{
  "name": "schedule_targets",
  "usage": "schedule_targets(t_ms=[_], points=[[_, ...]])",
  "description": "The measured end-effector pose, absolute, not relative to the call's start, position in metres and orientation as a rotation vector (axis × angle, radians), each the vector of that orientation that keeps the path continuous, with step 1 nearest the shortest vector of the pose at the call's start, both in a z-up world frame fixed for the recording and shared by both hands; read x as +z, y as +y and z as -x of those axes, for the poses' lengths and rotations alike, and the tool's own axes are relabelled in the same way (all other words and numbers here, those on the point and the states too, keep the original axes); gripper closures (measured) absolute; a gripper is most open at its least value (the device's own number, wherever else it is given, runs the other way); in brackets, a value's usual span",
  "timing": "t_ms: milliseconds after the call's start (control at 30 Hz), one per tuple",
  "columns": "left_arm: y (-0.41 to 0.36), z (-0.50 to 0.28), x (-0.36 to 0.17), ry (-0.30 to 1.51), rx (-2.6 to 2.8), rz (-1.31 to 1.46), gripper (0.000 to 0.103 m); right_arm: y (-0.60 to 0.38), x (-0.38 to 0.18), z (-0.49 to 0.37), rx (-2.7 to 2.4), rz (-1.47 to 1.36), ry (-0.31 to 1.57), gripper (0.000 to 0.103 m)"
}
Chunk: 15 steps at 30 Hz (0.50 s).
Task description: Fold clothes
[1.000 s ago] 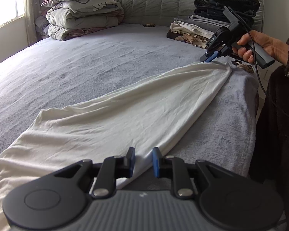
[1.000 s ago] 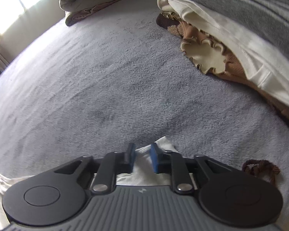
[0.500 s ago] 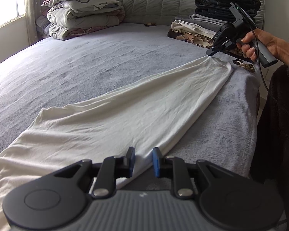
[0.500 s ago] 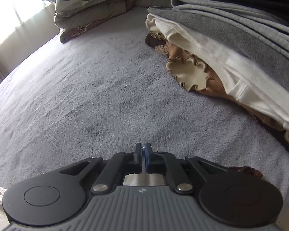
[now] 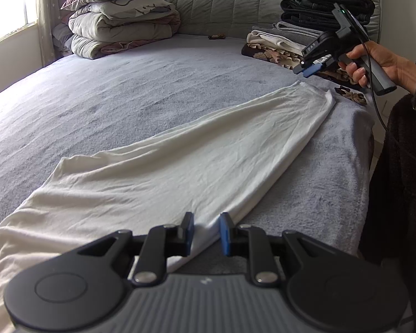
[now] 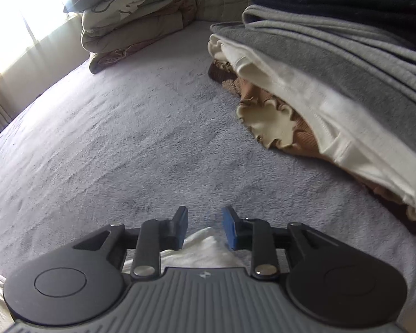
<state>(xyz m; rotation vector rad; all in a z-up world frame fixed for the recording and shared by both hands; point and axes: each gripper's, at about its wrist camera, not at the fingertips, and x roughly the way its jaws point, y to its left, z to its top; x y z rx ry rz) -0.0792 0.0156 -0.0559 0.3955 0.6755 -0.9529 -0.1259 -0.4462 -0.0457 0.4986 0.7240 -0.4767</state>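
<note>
A long white garment point(image 5: 194, 161) lies folded lengthways on the grey bed point(image 5: 124, 88), running from near left to far right. My left gripper point(image 5: 206, 230) rests at its near end. The pads stand a little apart, with the cloth's edge lying in the gap, not pinched. A person's hand point(image 5: 380, 58) holds my right gripper point(image 5: 305, 72) just above and beyond the garment's far corner, clear of it. In the right wrist view my right gripper point(image 6: 203, 222) has its jaws opening. The white corner point(image 6: 205, 247) lies loose below them.
A stack of folded clothes point(image 5: 305, 27) sits at the far right, close ahead of the right gripper point(image 6: 319, 83). Piled pillows and quilts point(image 5: 119, 19) are at the far left by the window. A brown hair tie point(image 5: 352, 95) lies near the bed's right edge.
The right gripper shut on the garment's far corner and drew it out toward the clothes stack. It has since opened and lifted off, leaving the corner flat. The left gripper stayed still.
</note>
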Motion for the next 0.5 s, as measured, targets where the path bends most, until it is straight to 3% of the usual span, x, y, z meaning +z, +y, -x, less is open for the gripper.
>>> schedule_targets(t_ms=[400,467,500], points=[[0.012,0.078,-0.056,0.677,-0.951,-0.397,0.081,-0.429,-0.063,0.125,-0.417,-0.326,0.826,0.067],[0.012,0.078,-0.056,0.678,-0.949,-0.399,0.081,-0.420,-0.064,0.123,-0.411,-0.253,0.832,0.080],[0.011,0.079,-0.057,0.679,-0.949,-0.400,0.080,-0.417,-0.064,0.123,-0.404,-0.230,0.834,0.097]])
